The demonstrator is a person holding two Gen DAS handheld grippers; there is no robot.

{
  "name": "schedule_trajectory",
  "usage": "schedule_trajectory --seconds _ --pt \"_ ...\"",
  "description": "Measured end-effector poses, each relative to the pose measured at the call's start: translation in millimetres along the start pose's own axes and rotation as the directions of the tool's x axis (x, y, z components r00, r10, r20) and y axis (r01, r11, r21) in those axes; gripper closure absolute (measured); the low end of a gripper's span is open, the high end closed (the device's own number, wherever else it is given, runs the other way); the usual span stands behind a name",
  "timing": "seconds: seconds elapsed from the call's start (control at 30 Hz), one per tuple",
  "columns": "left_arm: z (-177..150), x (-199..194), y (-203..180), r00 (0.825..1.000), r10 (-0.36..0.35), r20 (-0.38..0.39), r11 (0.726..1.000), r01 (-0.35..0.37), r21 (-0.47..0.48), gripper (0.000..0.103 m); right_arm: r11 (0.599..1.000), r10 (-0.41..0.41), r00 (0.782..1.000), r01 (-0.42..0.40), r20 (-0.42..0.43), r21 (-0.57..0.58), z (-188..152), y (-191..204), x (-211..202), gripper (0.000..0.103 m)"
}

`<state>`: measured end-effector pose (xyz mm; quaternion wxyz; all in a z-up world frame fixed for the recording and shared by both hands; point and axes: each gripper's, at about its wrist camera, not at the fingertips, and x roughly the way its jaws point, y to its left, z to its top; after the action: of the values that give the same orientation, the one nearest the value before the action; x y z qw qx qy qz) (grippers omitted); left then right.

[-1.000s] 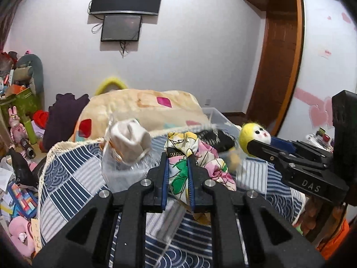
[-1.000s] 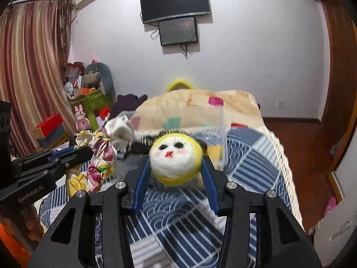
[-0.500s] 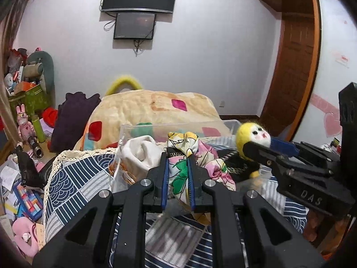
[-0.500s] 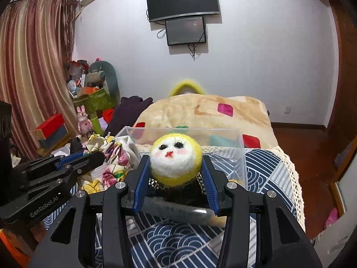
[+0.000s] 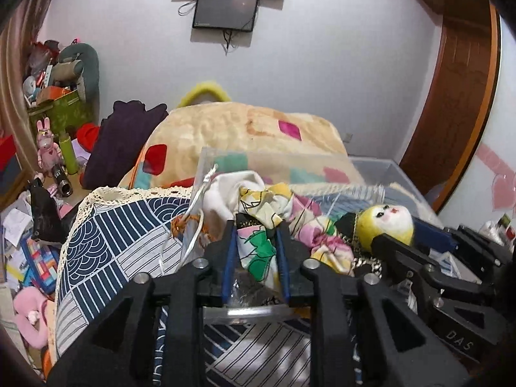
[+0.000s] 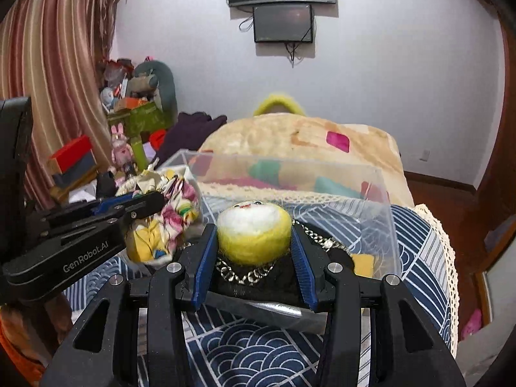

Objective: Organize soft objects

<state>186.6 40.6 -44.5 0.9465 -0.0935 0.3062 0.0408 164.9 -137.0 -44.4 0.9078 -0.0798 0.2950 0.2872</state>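
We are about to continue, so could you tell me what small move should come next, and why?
Probably open the right gripper: the yellow doll it grips already sits low inside the clear bin, its dark body resting there, so letting go should leave it in place.

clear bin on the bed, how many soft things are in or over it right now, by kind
Dolls: 1, the yellow-headed doll in the right claw
Floral cloth bundles: 1, the floral cloth in the left claw
White cloth items: 1, the white cloth at the clear bin's left end
Total: 3
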Motion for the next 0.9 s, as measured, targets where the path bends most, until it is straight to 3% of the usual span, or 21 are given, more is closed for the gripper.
schedule_trajectory --seconds 0.03,0.13,0.23,0.3,0.63,0.9 --pt "-1.3 -0.5 -0.4 1.0 0.0 -0.008 1.0 0.0 0.007 0.066 1.0 -0.002 1.0 0.002 -0.005 -0.007 -0.5 1.0 0.6 0.061" --pt "-5.4 -9.0 0.2 1.0 -0.005 0.006 1.0 0.005 0.027 0.057 0.999 -0.02 1.0 0.02 0.014 -0.028 -1.1 2.0 -5.5 0.058" --pt "-7.4 -17.8 2.4 1.0 -0.008 0.017 1.0 0.008 0.028 0.05 1.0 -0.019 0.999 0.02 0.034 -0.018 -0.6 -0.1 -15.3 0.039" --pt "-8.1 -24.3 3.6 1.0 -0.014 0.015 1.0 0.014 0.024 0.047 0.999 -0.028 0.998 0.029 0.053 -0.016 -0.6 -2.2 -22.8 0.021" --pt "-7.5 -80.9 3.4 0.993 -0.043 0.111 0.998 0.038 0.05 0.039 0.998 -0.047 0.987 0.052 0.155 -0.032 -4.0 0.0 -68.2 0.02" --pt "-18.0 -141.9 -4.7 0.961 -0.15 0.231 0.987 0.133 0.089 0.027 0.999 -0.023 0.968 0.034 0.25 -0.038 -7.0 0.6 -113.2 0.019"
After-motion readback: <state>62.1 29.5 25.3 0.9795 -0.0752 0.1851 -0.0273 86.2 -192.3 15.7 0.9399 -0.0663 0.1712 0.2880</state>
